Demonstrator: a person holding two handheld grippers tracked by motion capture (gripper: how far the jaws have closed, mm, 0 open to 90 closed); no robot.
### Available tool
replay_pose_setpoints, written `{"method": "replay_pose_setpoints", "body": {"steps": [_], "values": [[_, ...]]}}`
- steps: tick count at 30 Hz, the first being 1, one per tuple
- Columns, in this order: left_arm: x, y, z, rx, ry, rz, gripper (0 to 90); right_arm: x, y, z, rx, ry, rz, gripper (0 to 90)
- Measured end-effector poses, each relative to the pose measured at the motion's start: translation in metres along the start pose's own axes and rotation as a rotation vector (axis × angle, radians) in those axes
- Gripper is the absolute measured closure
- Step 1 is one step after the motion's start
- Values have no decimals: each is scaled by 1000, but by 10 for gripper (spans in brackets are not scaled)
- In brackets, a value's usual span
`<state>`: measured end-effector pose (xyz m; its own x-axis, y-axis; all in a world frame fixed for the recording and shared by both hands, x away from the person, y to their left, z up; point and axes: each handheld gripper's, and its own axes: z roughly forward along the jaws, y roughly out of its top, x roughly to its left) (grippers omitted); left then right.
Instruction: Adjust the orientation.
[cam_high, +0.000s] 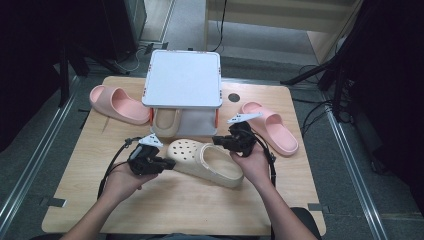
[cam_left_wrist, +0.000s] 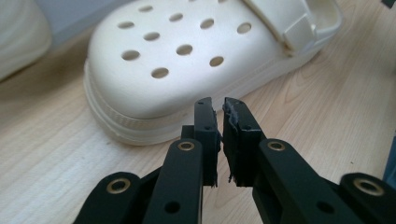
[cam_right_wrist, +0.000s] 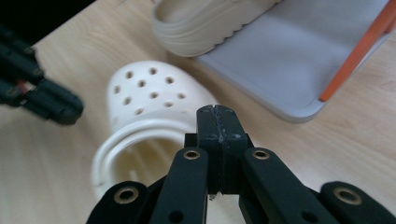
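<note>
A cream clog (cam_high: 210, 160) with holes in its toe lies on its sole at the middle of the wooden table (cam_high: 165, 205). My left gripper (cam_high: 171, 164) sits low at the clog's toe end. In the left gripper view its jaws (cam_left_wrist: 217, 105) are shut with only a hairline gap and nothing between them, a little short of the clog (cam_left_wrist: 163, 70). My right gripper (cam_high: 216, 141) is at the far side of the clog, by its heel opening. In the right gripper view its jaws (cam_right_wrist: 215, 111) are pressed together and empty above the clog (cam_right_wrist: 144, 93).
A grey two-level rack (cam_high: 182, 80) stands at the back centre, with a beige slipper (cam_high: 166, 122) on its lower tray (cam_right_wrist: 289, 60). One pink slipper (cam_high: 117, 104) lies to the rack's left and another (cam_high: 272, 127) to its right, close behind my right hand.
</note>
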<state>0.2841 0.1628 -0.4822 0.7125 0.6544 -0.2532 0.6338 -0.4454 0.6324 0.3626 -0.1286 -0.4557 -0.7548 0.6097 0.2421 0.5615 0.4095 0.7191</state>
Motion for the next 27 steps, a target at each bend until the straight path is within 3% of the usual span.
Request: {"method": "replay_pose_setpoints", "body": {"steps": [7,17,27], "values": [[2,-3,16,10,28,-1,807,-8,1,24,87,-61,-20,896],[8,-1,18,5,19,15,807,-3,-4,20,97,-67,-15,898],[19,9,21,10,20,-3,805,6,-19,9,89,-57,2,900]]}}
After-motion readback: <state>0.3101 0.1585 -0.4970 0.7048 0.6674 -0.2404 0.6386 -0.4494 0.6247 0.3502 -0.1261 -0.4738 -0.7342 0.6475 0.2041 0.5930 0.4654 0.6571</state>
